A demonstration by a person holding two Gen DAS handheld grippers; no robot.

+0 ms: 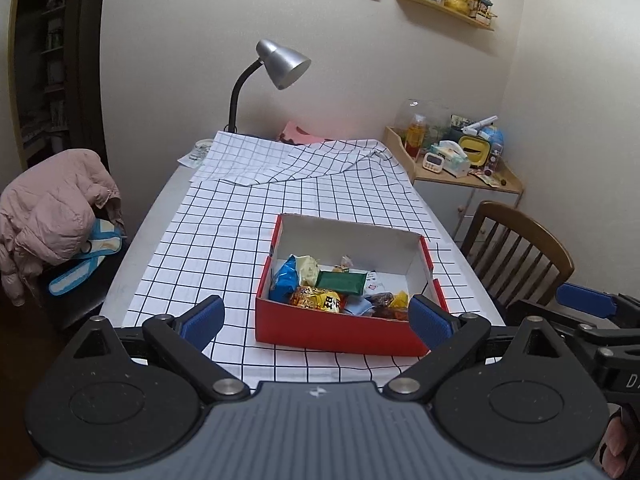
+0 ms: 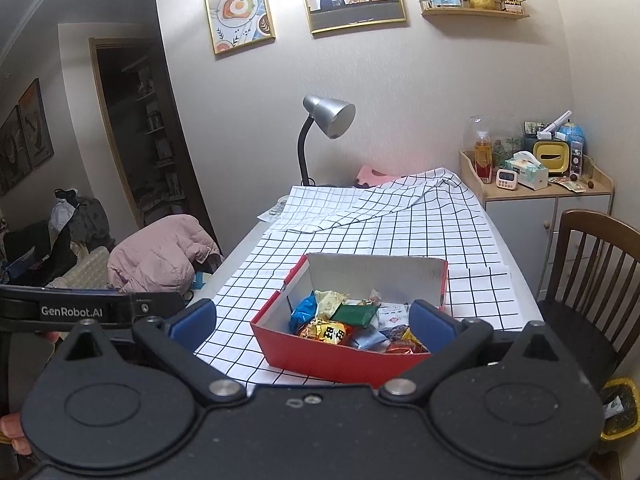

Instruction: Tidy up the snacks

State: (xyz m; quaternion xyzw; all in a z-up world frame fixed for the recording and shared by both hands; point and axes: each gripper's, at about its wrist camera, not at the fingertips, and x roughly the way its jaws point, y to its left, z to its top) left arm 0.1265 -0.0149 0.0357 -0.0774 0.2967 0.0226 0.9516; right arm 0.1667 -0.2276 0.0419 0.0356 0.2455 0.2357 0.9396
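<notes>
Red cardboard forms the outside of an open box (image 1: 340, 326) that sits on a white tablecloth (image 1: 224, 236) with a black grid, covering a long table. The box lies toward the near end of the table, slightly right of centre, and its inside walls are white. Packaged snacks fill the near half of it: a blue bag (image 1: 285, 280) at the left, a flat green packet (image 1: 341, 283) in the middle, an orange and yellow packet (image 1: 316, 299) against the near wall, and several smaller wrapped pieces at the right. The far half of the box shows bare white floor.

The left claw (image 1: 316, 320) hangs above the near edge of the table, its blue-padded fingers spread wide and holding nothing, with the box framed between them. The right claw (image 2: 312, 320) is just beside it on the right, also spread wide and empty, looking at the same box (image 2: 340, 364).

At the far end of the table stands a silver desk lamp (image 1: 282, 64), and the cloth is folded back there. A pink jacket (image 1: 52, 216) lies over a seat to the left. A wooden chair (image 1: 520, 248) stands to the right, with a small cabinet (image 1: 464, 196) beyond it.
</notes>
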